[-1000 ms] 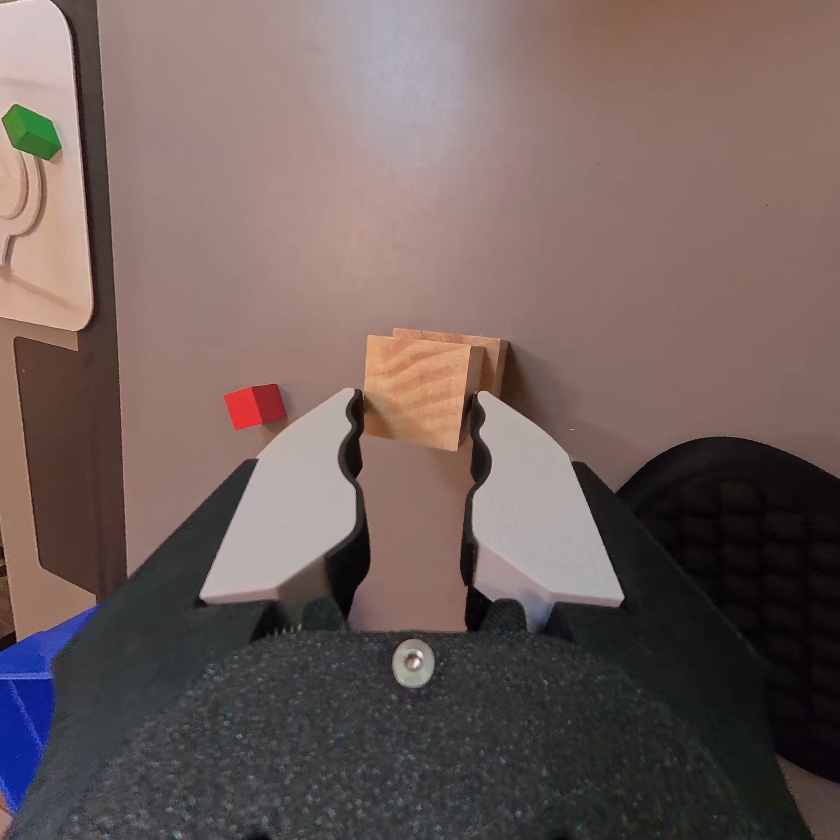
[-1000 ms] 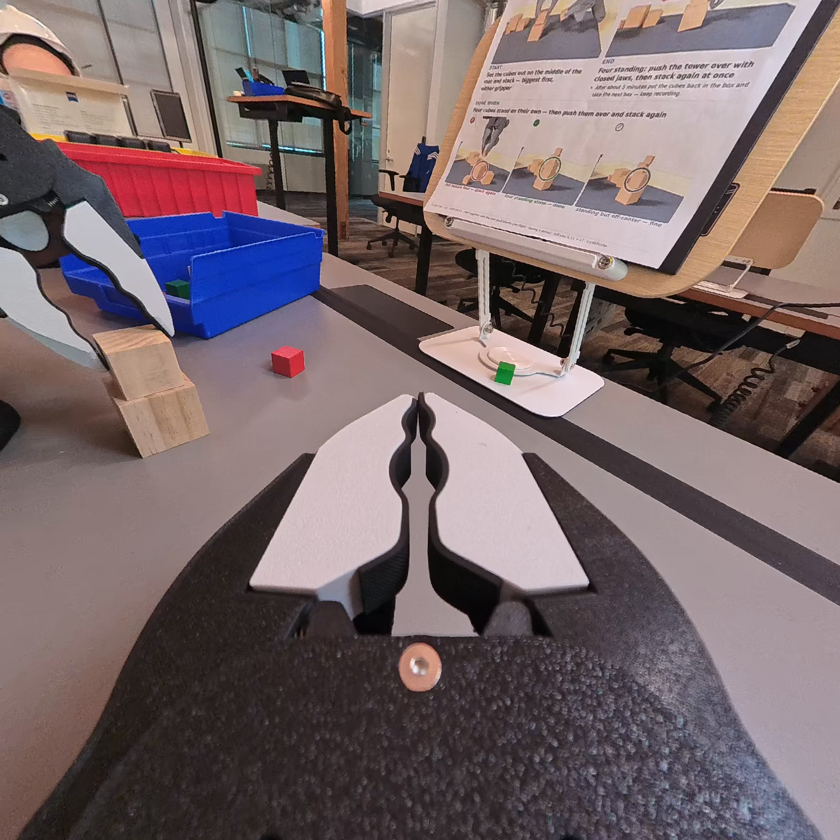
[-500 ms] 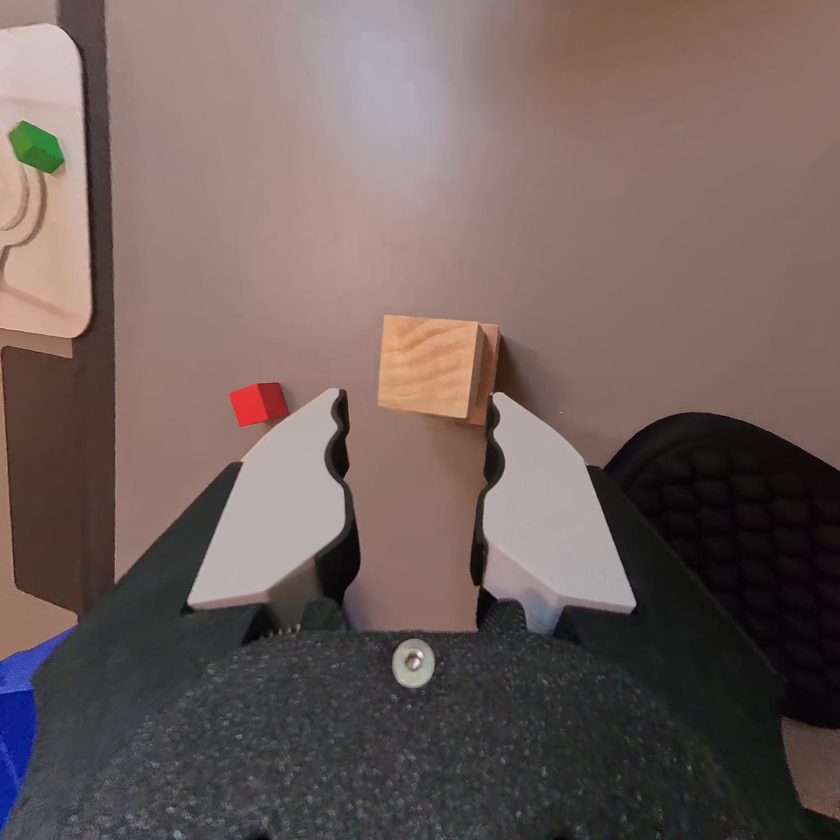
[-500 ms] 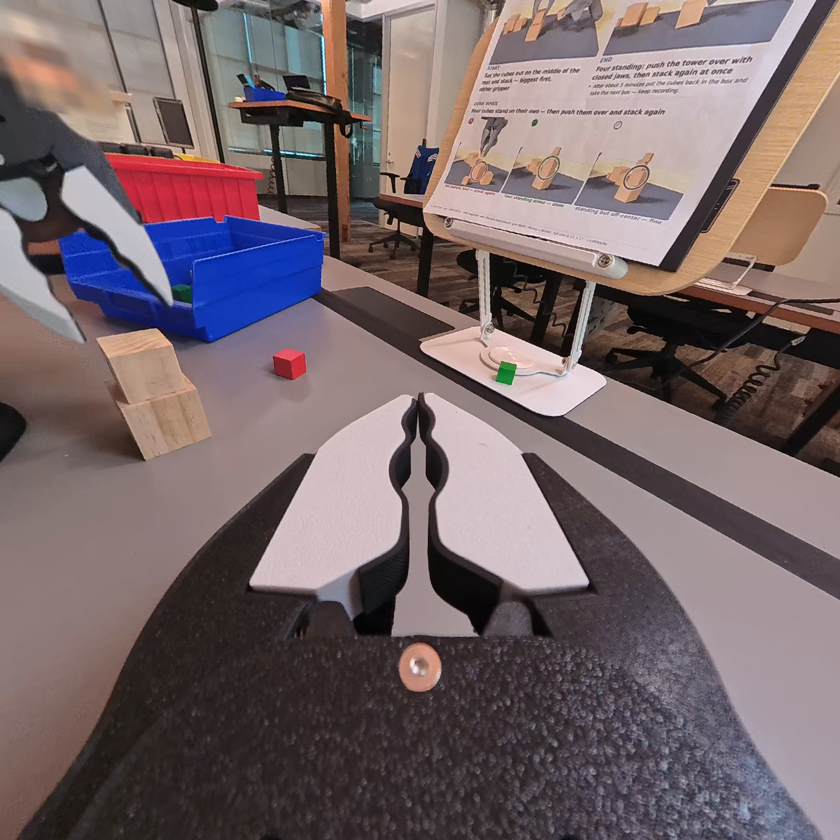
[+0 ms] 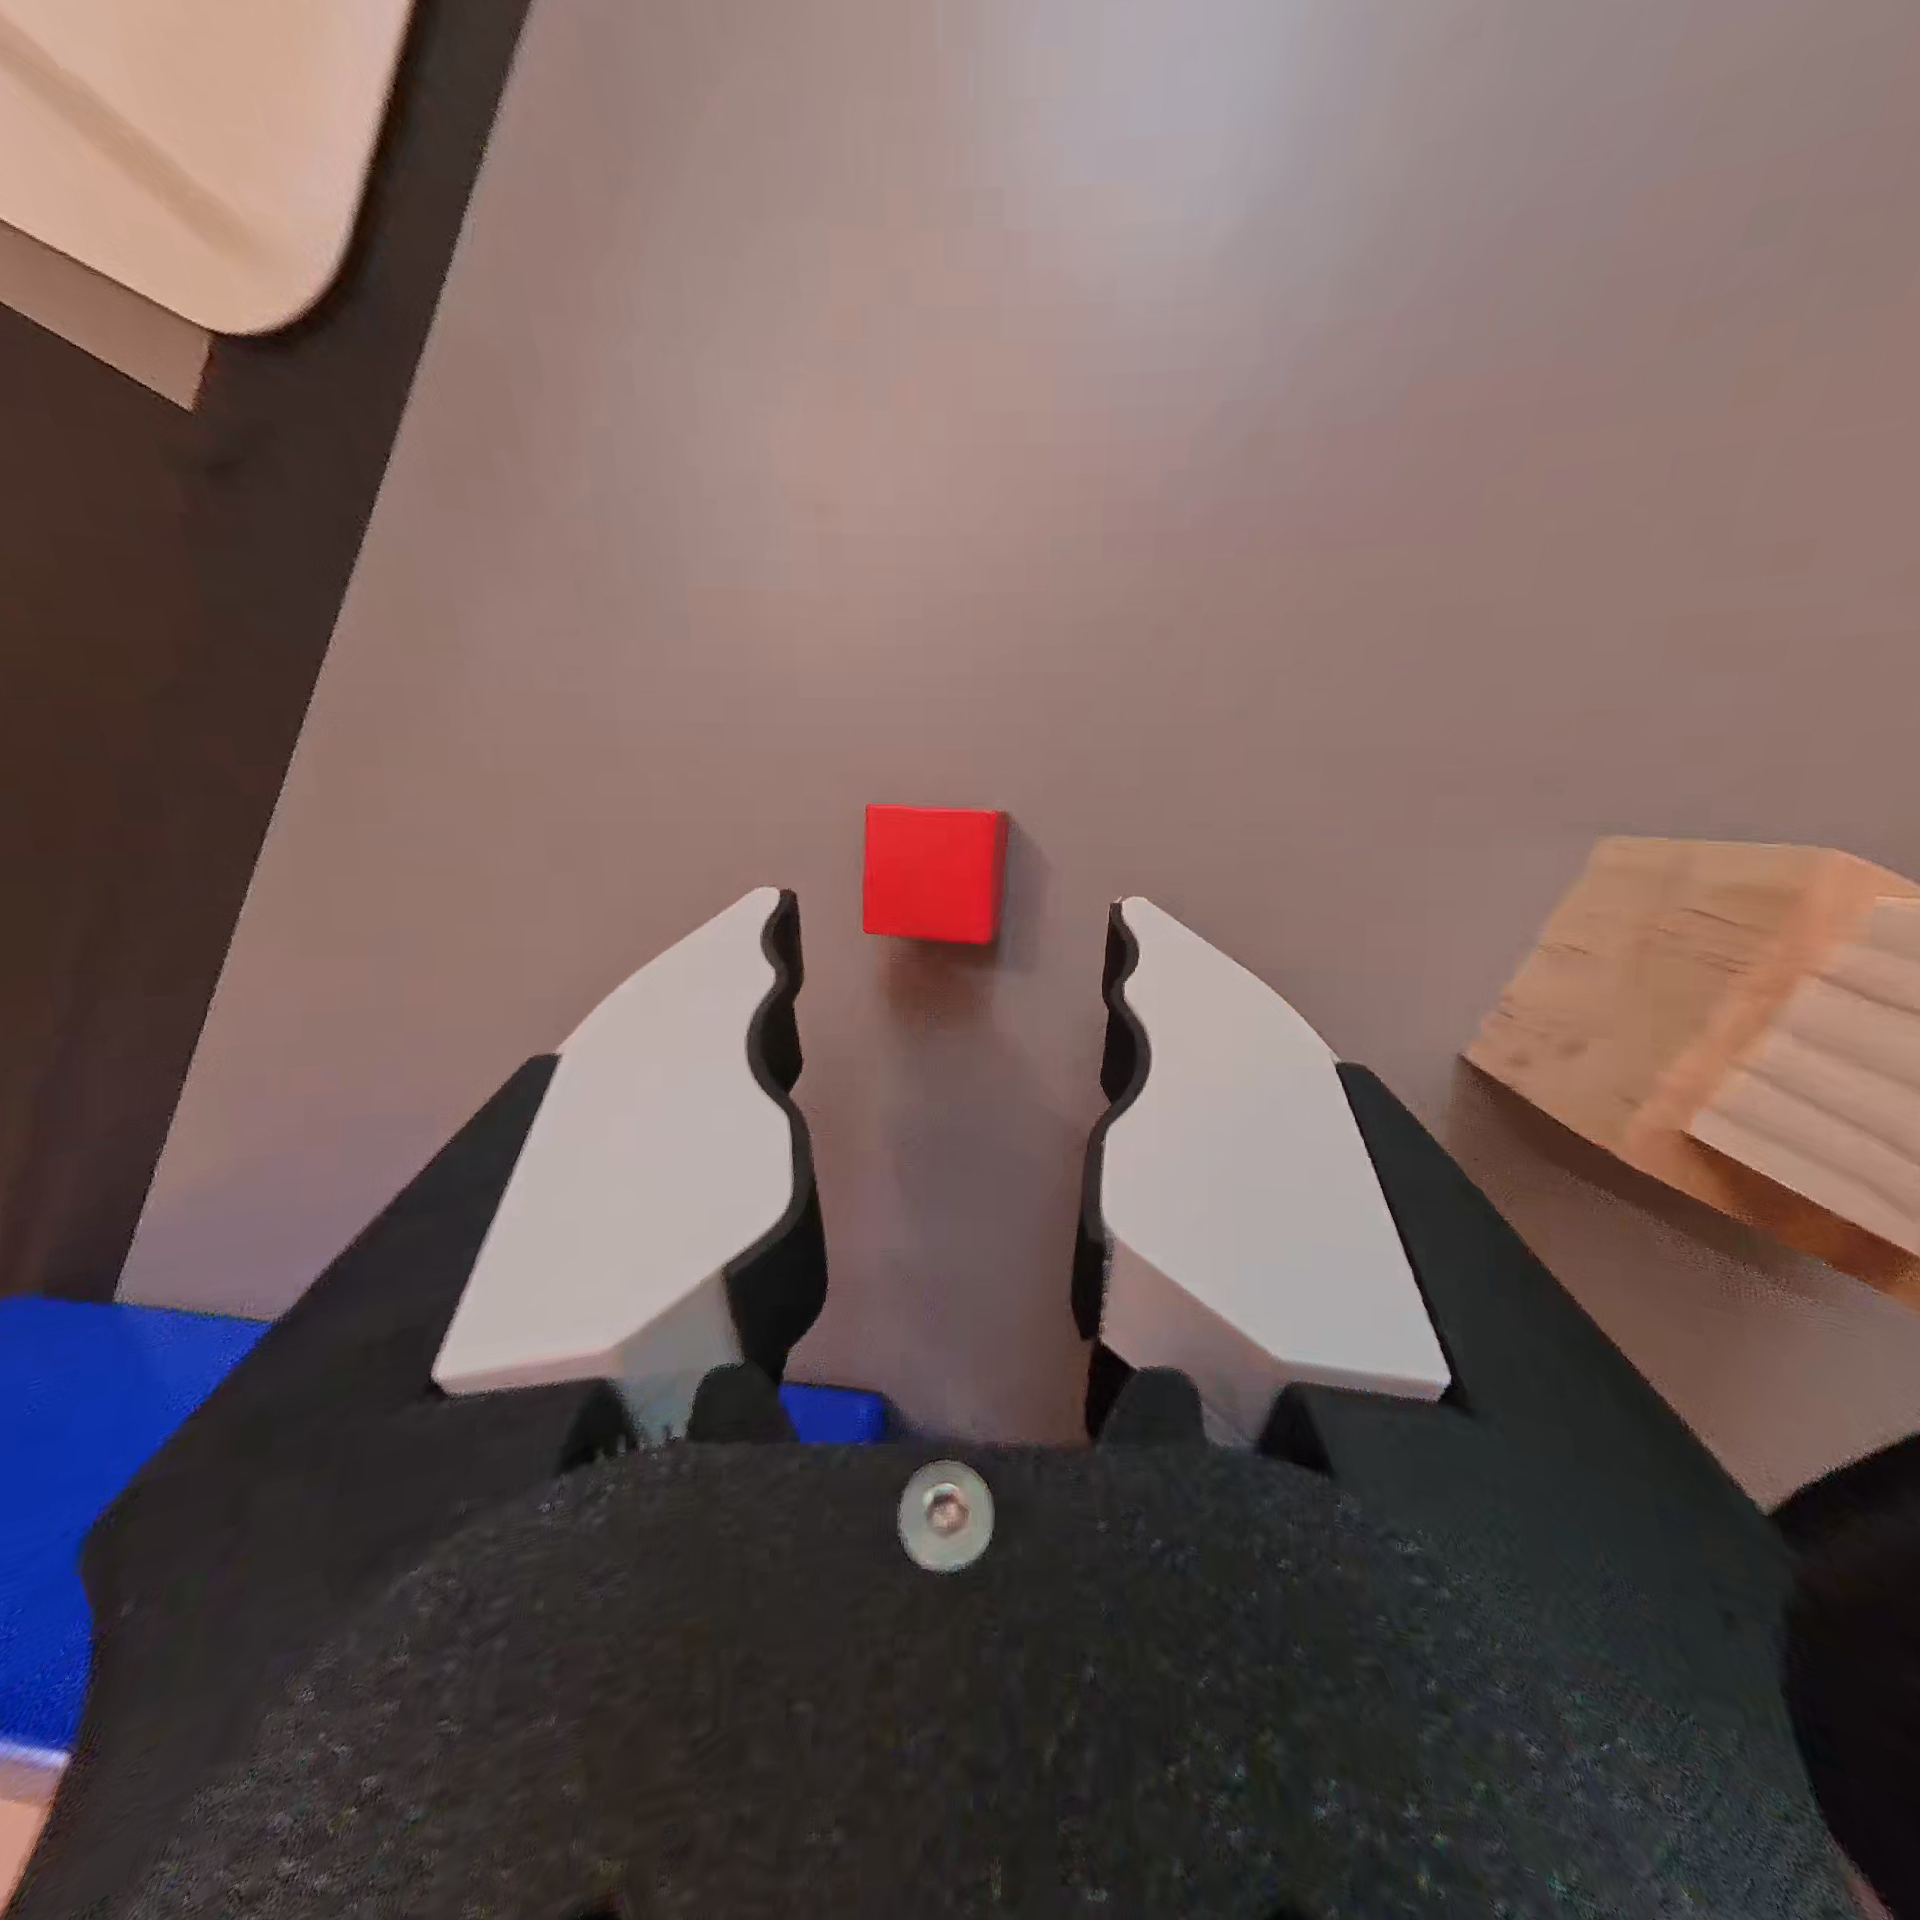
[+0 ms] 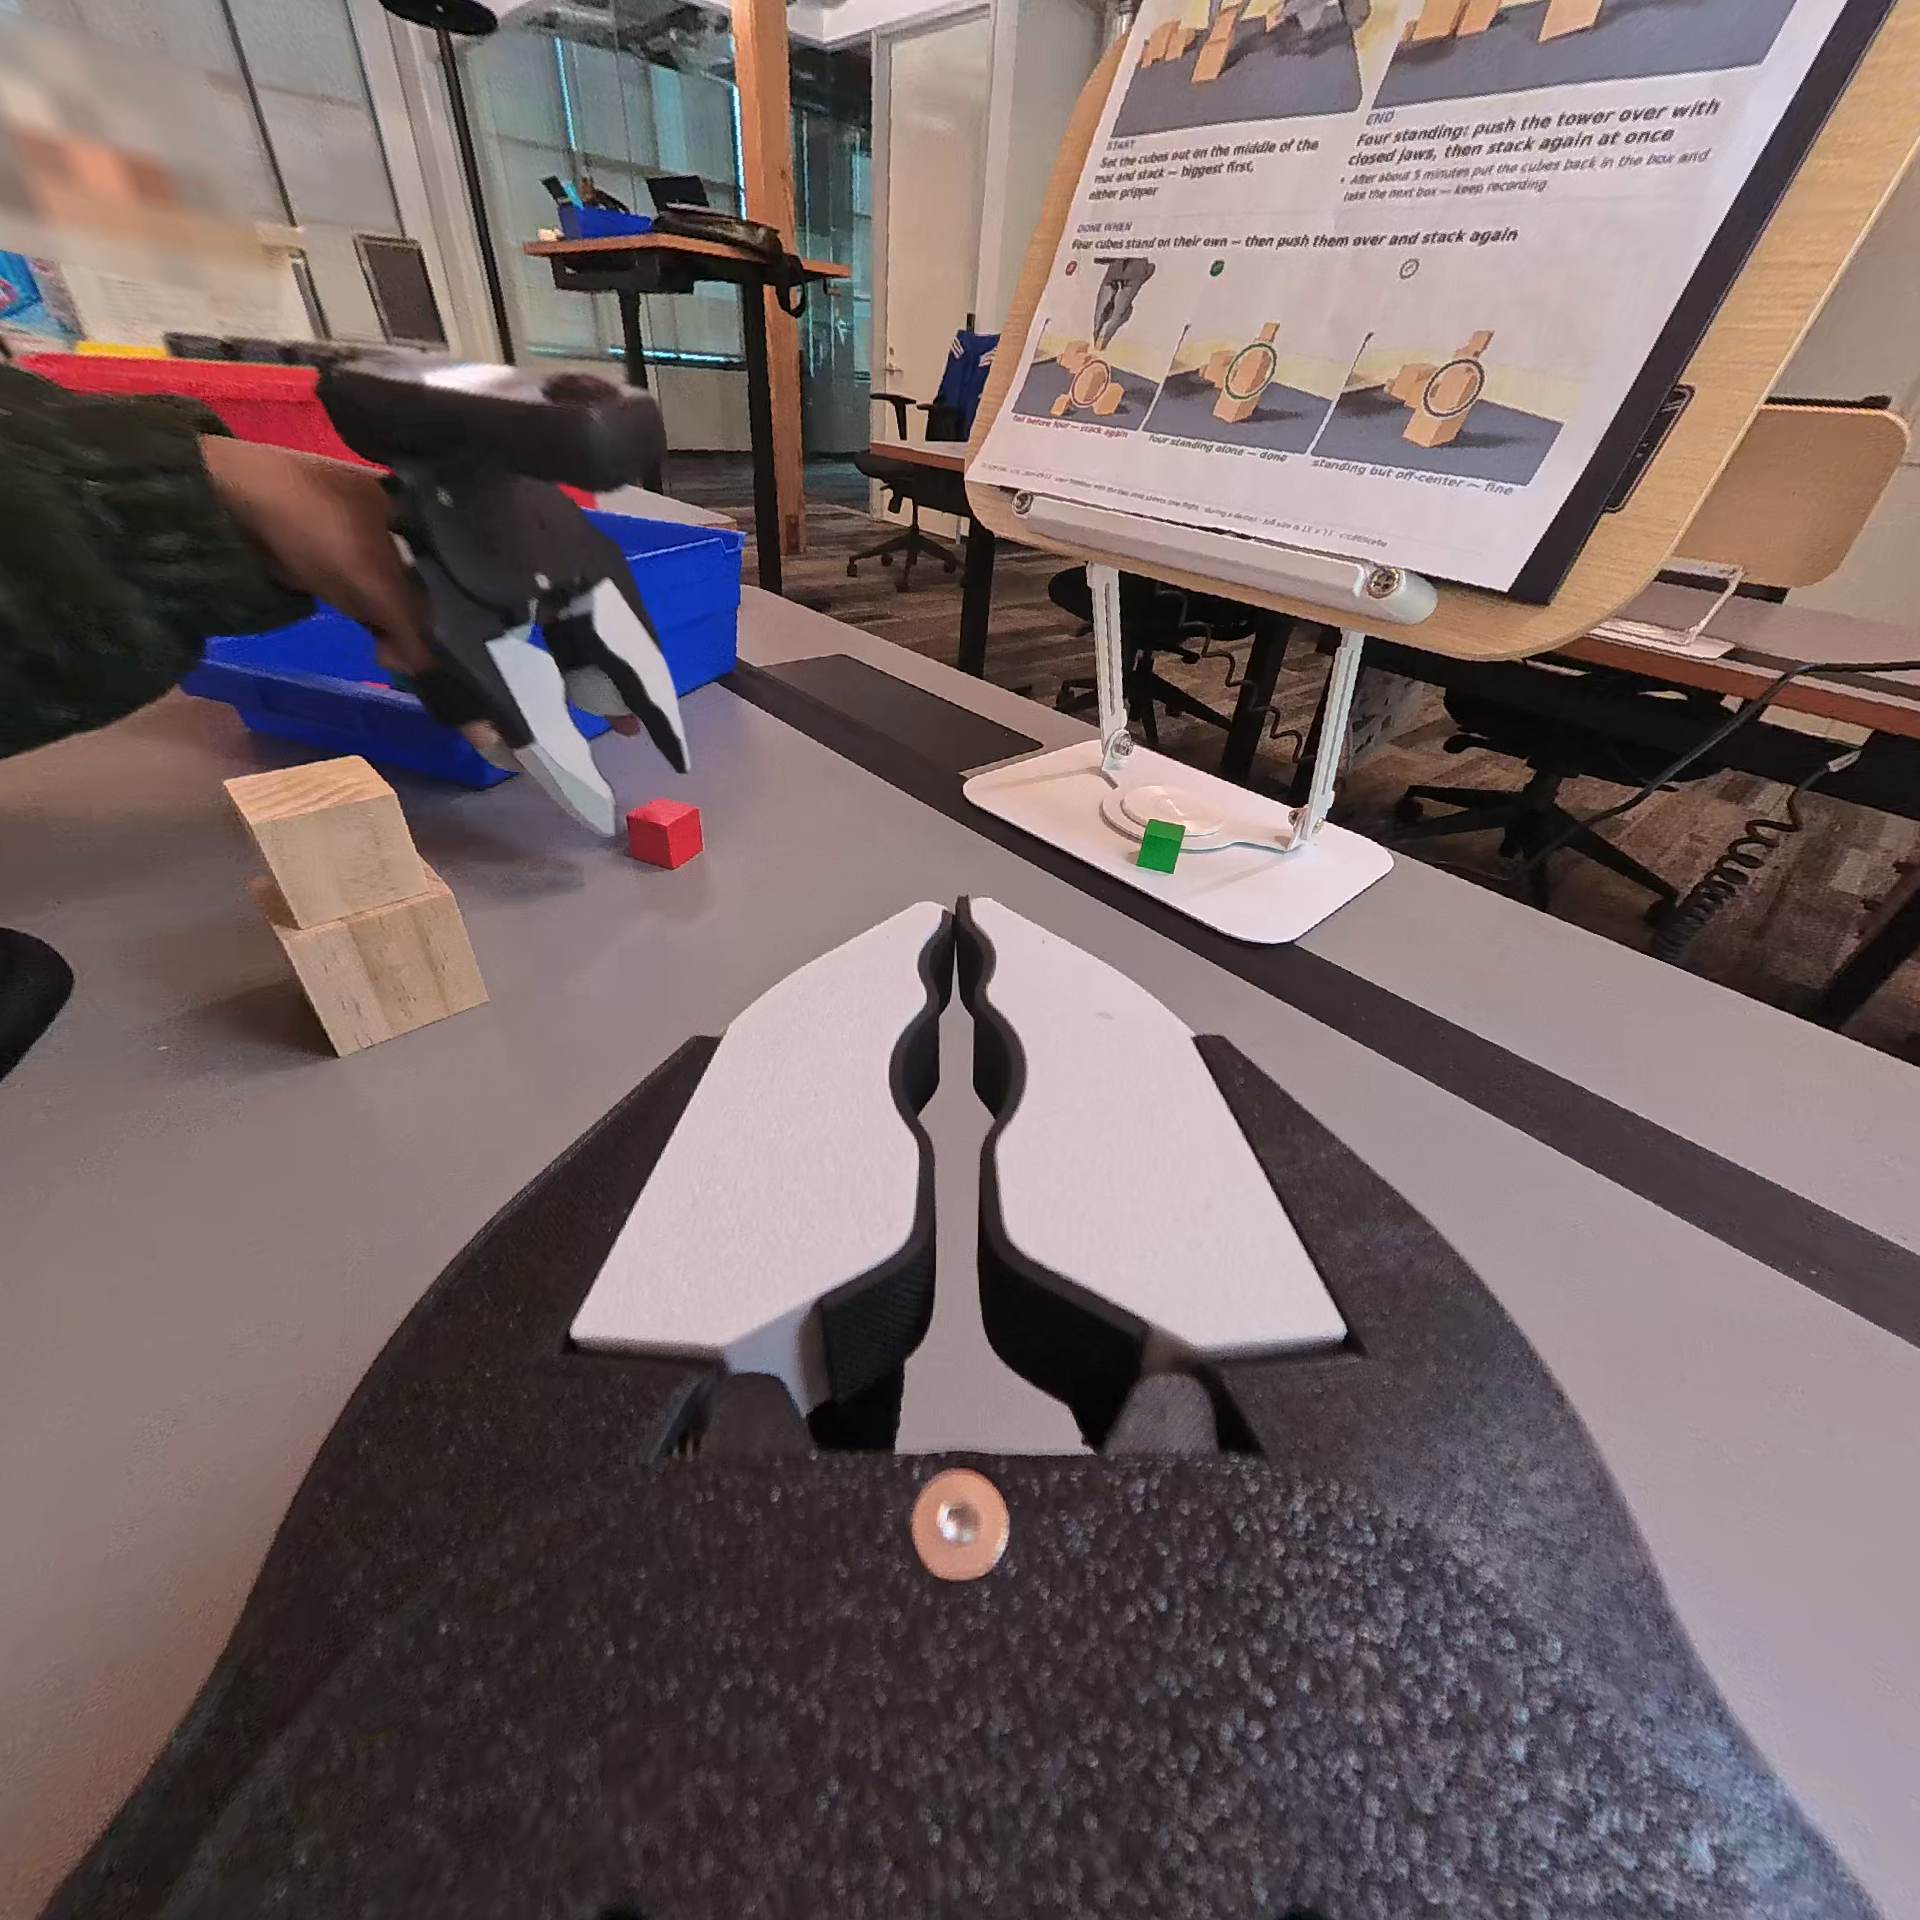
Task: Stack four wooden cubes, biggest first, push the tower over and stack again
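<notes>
My left gripper (image 5: 945, 909) is open and empty, pointing down at a small red cube (image 5: 932, 875) on the grey table (image 5: 1247, 520). The cube lies just beyond the fingertips, between their lines, untouched. In the right wrist view the left gripper (image 6: 623, 790) hovers just left of the red cube (image 6: 665, 831). Two wooden cubes stand stacked, the smaller one (image 6: 324, 836) skewed on the larger one (image 6: 379, 966); the stack shows at the right edge of the left wrist view (image 5: 1704, 1049). My right gripper (image 6: 956, 920) is shut and empty, low over the table.
A blue bin (image 6: 686, 592) stands behind the left gripper, a red bin (image 6: 208, 400) behind it. A white stand base (image 6: 1247, 883) carries a small green cube (image 6: 1158, 844) and holds an instruction board (image 6: 1455, 312). A dark strip (image 6: 1558, 1132) crosses the table. A black pad (image 6: 26, 987) lies at the left edge.
My left gripper let go of the small wooden cube on the stack, opened wider, and moved away to the red cube. My right gripper stayed shut and still.
</notes>
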### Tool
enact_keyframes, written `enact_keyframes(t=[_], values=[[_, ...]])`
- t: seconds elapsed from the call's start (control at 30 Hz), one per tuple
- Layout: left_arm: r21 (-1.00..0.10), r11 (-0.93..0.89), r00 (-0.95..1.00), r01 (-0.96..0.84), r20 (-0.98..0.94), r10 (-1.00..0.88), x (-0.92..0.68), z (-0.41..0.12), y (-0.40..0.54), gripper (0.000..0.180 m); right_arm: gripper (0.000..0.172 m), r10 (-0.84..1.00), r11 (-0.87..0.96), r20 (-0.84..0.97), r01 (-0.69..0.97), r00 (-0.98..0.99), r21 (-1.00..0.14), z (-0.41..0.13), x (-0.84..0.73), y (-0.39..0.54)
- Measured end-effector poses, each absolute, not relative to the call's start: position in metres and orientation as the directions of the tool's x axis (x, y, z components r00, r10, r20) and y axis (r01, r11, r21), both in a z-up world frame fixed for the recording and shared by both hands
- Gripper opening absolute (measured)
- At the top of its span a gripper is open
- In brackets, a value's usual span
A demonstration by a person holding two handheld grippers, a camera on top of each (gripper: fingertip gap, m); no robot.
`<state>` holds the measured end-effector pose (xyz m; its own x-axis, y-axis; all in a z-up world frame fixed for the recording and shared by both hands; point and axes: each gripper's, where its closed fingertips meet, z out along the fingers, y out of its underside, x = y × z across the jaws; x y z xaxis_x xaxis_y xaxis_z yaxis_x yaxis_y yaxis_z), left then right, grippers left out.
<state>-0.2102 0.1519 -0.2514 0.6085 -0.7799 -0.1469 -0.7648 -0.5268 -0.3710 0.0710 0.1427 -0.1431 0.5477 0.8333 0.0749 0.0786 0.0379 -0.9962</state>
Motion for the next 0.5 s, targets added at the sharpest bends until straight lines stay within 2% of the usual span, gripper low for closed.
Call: enact_keyframes(t=[0.13,0.2,0.23,0.5], values=[[-0.245,-0.533,0.573,-0.810,-0.136,-0.808,-0.215,-0.270,0.160,0.049,0.000,0.835,0.034,0.072,0.079,0.546,-0.996,-0.144,0.071,0.143],[-0.206,-0.518,0.546,-0.830,-0.119,-0.829,-0.215,-0.274,0.158,0.028,0.000,0.834,0.034,0.070,0.077,0.547,-0.996,-0.143,0.072,0.143],[-0.205,-0.500,0.529,-0.841,-0.116,-0.841,-0.214,-0.272,0.158,0.027,0.000,0.834,0.033,0.069,0.076,0.548,-0.997,-0.143,0.072,0.144],[-0.384,-0.293,0.356,-0.876,-0.101,-0.929,-0.170,-0.189,0.122,0.027,0.000,0.841,0.021,0.057,0.072,0.538,-0.997,-0.145,0.070,0.143]])
